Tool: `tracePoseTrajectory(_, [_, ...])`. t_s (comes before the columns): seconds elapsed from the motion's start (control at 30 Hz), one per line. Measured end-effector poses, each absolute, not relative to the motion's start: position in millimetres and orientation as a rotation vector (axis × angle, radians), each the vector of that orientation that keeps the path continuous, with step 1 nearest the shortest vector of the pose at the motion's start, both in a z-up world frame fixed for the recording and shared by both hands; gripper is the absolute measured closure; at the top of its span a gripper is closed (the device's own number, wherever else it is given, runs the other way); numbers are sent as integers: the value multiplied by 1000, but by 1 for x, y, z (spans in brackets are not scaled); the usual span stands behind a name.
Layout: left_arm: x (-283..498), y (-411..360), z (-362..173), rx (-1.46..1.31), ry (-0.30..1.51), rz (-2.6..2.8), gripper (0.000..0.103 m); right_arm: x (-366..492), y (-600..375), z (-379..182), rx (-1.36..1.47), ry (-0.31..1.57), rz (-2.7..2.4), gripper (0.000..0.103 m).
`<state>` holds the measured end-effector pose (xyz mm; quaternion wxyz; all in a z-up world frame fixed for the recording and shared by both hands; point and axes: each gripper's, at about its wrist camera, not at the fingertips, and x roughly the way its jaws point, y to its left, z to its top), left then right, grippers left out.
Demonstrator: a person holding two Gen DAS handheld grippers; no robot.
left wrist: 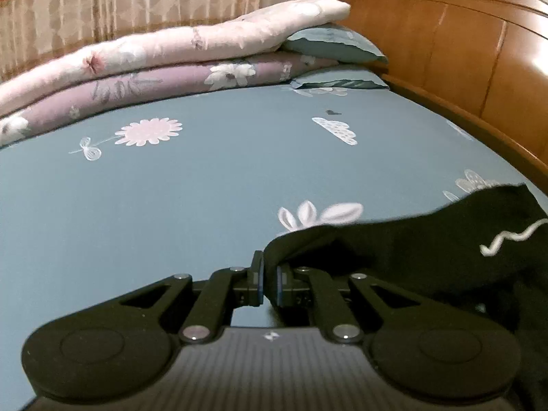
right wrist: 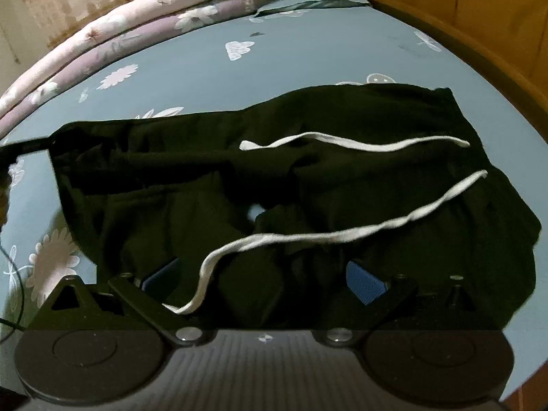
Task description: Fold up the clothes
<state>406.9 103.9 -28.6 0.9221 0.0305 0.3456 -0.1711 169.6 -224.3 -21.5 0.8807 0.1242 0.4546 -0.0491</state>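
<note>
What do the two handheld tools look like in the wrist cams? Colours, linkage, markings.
Both match. Left tool: black linkage arms with silver pivot pins, two round black discs at the base, a ribbed dark grey body with a small white mark at centre, and blue-edged pads. Right tool: same build, with ribbed blue pads plainly visible. A thin dark cable runs at its left edge. No sleeves in view.

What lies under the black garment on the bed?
The blue printed sheet shows around the black garment and through a small gap in its middle. Whatever else lies beneath is covered. Two white drawstrings lie on top.
</note>
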Motion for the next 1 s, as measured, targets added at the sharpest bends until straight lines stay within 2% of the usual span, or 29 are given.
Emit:
tracePoseTrajectory(0.2, [434,110,-54,-2,786,-349,98,167,-211,-17,241,957,-141,0])
tracePoseTrajectory(0.23, [432,112,-57,-18,792,-354,96,168,-209,-16,236,956,-138,0])
tracePoseTrajectory(0.27, [429,115,-58,-36,798,-359,88,169,-208,-15,231,956,-134,0])
tracePoseTrajectory(0.33, [422,122,-61,-76,809,-366,80,172,-205,-14,218,959,-122,0])
tracePoseTrajectory(0.43, [406,138,-62,-140,820,-349,77,179,-203,-14,203,961,-103,0])
tracePoseTrajectory(0.47, [401,144,-62,-161,824,-341,72,182,-203,-14,201,961,-92,0])
tracePoseTrajectory(0.6, [377,161,-62,-244,851,-320,66,195,-204,-15,194,959,-48,0])
tracePoseTrajectory(0.67, [367,164,-65,-295,878,-329,60,201,-204,-17,194,958,-25,0])
tracePoseTrajectory(1.0, [336,149,-103,-444,980,-337,59,212,-203,-26,204,983,43,0])
